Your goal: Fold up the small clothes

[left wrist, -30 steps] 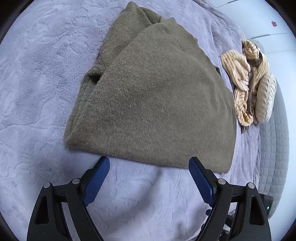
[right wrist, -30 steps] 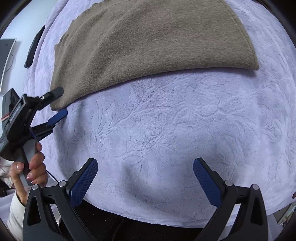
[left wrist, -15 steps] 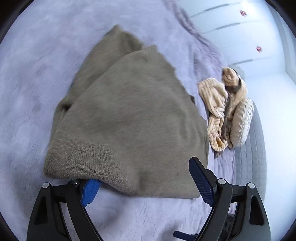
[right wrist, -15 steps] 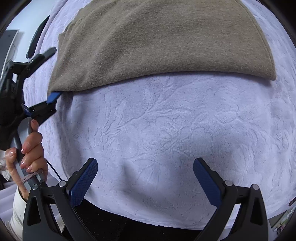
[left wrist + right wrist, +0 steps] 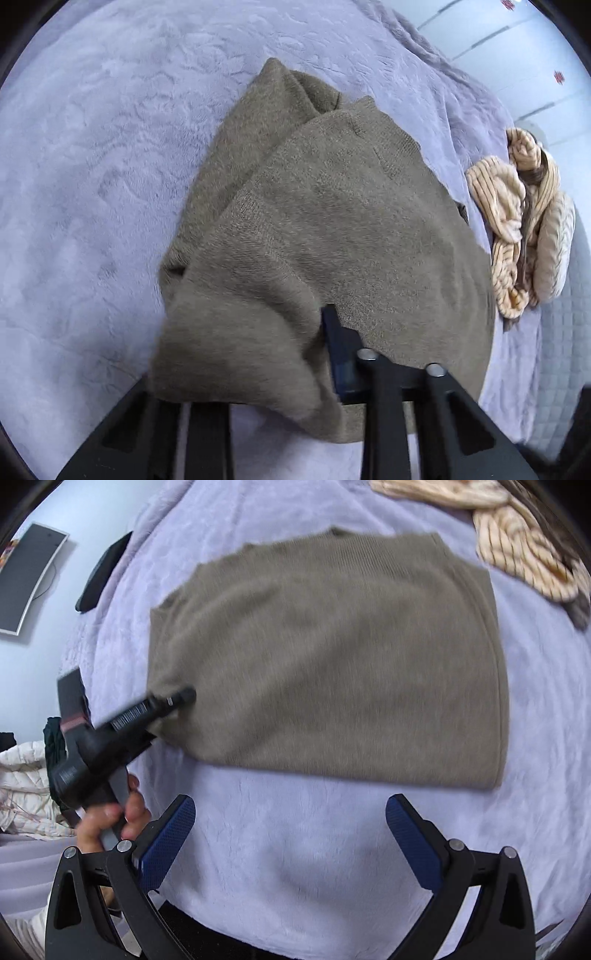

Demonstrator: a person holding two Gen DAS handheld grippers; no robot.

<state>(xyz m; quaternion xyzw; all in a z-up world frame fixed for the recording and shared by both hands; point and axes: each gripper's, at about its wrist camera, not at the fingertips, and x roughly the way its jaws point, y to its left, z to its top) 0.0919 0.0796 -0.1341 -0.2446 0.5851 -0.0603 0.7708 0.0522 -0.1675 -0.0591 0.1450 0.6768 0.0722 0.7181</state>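
An olive-brown knit sweater (image 5: 332,221) lies partly folded on a lavender plush blanket (image 5: 92,166). My left gripper (image 5: 325,332) is shut on the sweater's near left corner, with cloth bunched over its left finger and lifted a little. In the right wrist view the sweater (image 5: 332,657) lies flat and the left gripper (image 5: 177,698) pinches its lower left corner. My right gripper (image 5: 288,834) is open and empty, hovering over the blanket (image 5: 295,867) just in front of the sweater's near hem.
A heap of cream and tan striped clothes (image 5: 524,221) lies to the right of the sweater, and shows in the right wrist view (image 5: 517,542) at the top right. A dark flat object (image 5: 99,579) lies at the blanket's left edge. A grey quilted surface (image 5: 561,350) borders the right.
My left gripper moved onto the sweater's near left corner and shut on it, bunching and lifting the cloth. My right gripper pulled back and up, staying open.
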